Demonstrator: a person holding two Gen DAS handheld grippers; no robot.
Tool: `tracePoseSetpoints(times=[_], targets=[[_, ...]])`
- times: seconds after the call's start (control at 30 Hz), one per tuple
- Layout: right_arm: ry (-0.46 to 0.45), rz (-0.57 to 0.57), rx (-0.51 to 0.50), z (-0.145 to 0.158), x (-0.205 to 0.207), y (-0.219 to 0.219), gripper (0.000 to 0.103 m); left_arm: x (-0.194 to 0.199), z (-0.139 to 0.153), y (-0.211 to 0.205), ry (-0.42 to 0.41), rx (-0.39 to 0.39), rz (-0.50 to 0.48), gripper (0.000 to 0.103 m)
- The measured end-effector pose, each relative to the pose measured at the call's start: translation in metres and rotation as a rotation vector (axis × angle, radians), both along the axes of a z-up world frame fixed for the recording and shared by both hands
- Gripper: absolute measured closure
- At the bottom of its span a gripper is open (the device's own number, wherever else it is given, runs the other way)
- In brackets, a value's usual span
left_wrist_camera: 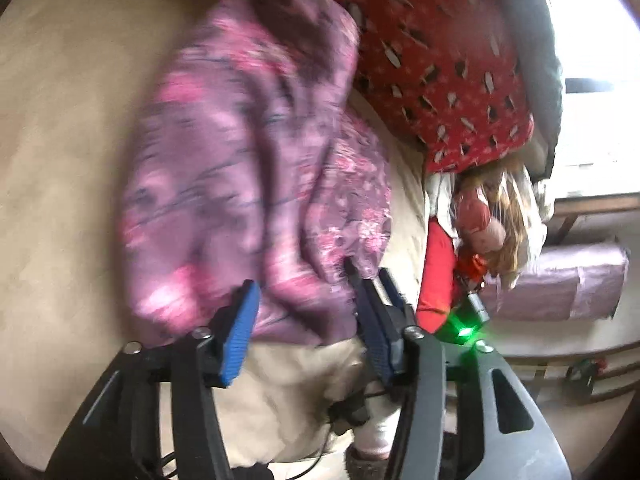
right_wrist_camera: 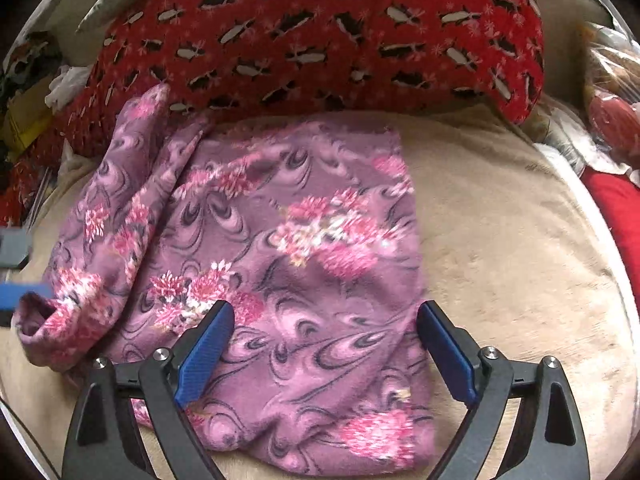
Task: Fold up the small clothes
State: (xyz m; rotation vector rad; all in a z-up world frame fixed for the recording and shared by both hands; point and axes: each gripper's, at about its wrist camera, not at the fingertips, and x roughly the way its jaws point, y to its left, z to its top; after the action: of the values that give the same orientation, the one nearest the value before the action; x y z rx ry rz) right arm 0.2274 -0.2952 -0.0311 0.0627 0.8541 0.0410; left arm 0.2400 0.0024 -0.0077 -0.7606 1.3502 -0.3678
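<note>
Garment motion-blurred, patterned folds indistinct

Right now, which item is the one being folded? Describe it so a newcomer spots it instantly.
Start at the beige blanket that covers the bed, below the red patterned pillow. The garment lies spread across its middle, under the right tool. It is the only mauve fabric here, printed with dark swirls and pink flower clusters.

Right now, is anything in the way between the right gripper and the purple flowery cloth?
No, nothing visible is. The right gripper hangs open right over the purple cloth, which lies bare on the beige blanket. The red pillow sits behind it.
</note>
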Motion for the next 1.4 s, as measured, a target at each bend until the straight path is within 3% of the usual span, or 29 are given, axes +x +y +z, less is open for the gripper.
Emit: tracePoseSetpoints(times=[0.1, 0.17, 0.33, 0.47, 0.63, 0.67, 0.7, 0.77, 0.83, 0.93, 1.0, 1.17, 1.4], targets=[[-0.041, -0.026, 0.102, 0.019, -0.002, -0.013, 0.010, -0.023, -0.010, 0.027, 0.019, -0.083, 0.091, 0.050], [-0.054, -0.001, 0.228, 0.032, 0.003, -0.016, 0.009, -0.035, -0.020, 0.034, 0.032, -0.132, 0.135, 0.050], [0.045, 0.181, 0.428, 0.038, 0.035, 0.020, 0.008, -0.043, -0.040, 0.021, 0.086, -0.158, 0.081, 0.050], [0.098, 0.260, 0.402, 0.033, 0.054, 0.062, 0.009, -0.040, -0.045, 0.013, 0.093, -0.171, 0.053, 0.050], [0.138, 0.353, 0.332, 0.031, 0.074, 0.112, 0.010, -0.034, -0.049, 0.022, 0.098, -0.205, 0.088, 0.050], [0.140, 0.373, 0.297, 0.031, 0.076, 0.123, 0.019, -0.033, -0.051, 0.025, 0.100, -0.212, 0.105, 0.050], [0.143, 0.382, 0.255, 0.031, 0.078, 0.130, 0.041, -0.032, -0.053, 0.030, 0.103, -0.222, 0.122, 0.050], [0.167, 0.407, 0.211, 0.026, 0.080, 0.135, 0.071, -0.030, -0.058, 0.034, 0.119, -0.227, 0.142, 0.050], [0.128, 0.428, 0.197, 0.032, 0.075, 0.135, 0.078, -0.028, -0.063, 0.033, 0.136, -0.235, 0.163, 0.050], [0.092, 0.429, 0.263, 0.043, 0.069, 0.120, 0.082, -0.024, -0.063, 0.025, 0.139, -0.231, 0.173, 0.058], [0.070, 0.417, 0.298, 0.051, 0.064, 0.108, 0.083, -0.023, -0.057, 0.013, 0.129, -0.242, 0.151, 0.078], [0.022, 0.367, 0.340, 0.069, 0.058, 0.070, 0.083, -0.020, -0.034, -0.025, 0.088, -0.214, 0.074, 0.080], [-0.015, 0.281, 0.318, 0.089, 0.056, 0.003, 0.083, -0.004, -0.028, -0.090, 0.097, -0.196, -0.039, 0.080]])
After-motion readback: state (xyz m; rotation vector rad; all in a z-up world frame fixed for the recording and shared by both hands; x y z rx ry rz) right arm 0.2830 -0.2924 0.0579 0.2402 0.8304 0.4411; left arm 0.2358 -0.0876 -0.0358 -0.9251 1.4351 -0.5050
